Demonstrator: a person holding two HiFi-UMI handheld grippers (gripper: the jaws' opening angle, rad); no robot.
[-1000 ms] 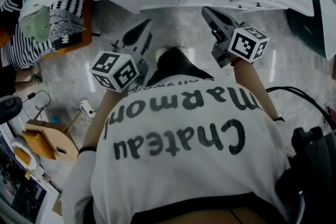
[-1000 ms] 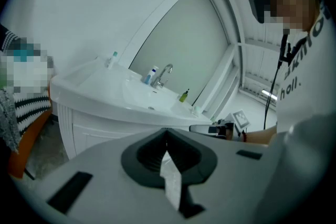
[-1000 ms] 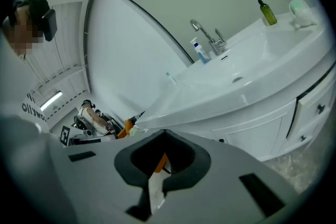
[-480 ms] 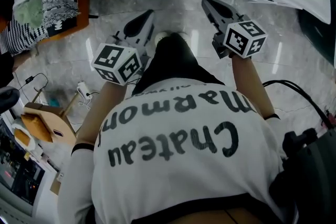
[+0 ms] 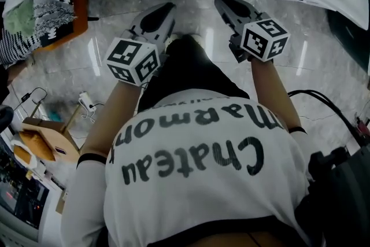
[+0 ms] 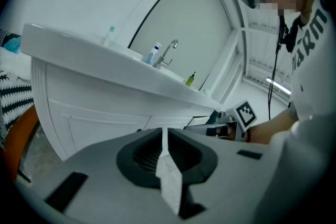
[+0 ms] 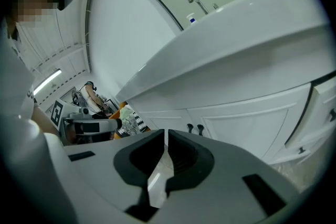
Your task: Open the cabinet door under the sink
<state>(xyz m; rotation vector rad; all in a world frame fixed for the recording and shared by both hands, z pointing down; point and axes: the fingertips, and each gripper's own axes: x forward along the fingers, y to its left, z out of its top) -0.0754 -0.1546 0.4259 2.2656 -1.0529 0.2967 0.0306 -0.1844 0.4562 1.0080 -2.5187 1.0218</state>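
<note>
— Looking down on a white shirt (image 5: 196,182), big dark print across it: "Chateau", and past that "Marmon", the last letter lost at the fold. Any other writing?
— Only black-and-white square markers on the cubes of the left gripper (image 5: 166,8) and right gripper (image 5: 221,2). No words there.
— Grippers?
— Both closed, jaws together, nothing between them. Held side by side, apart from each other, tilted down toward the white cabinet door (image 7: 247,124), not touching it.
— Door's place?
— Tucked under the overhang of the white bench (image 6: 105,60), in the right gripper view just right of two small dark knobs (image 7: 195,127) set close together at the middle seam. Closed flat.
— Containers?
— Up on the bench: a white bottle with blue on it (image 6: 154,54) beside the faucet (image 6: 169,51), and a small yellow-green bottle (image 6: 190,79) further along. Labels too small to read, contents impossible to tell.
— Off to the side?
— A pile of striped and pale cloth (image 5: 40,11), left of the cabinet in the head view.
</note>
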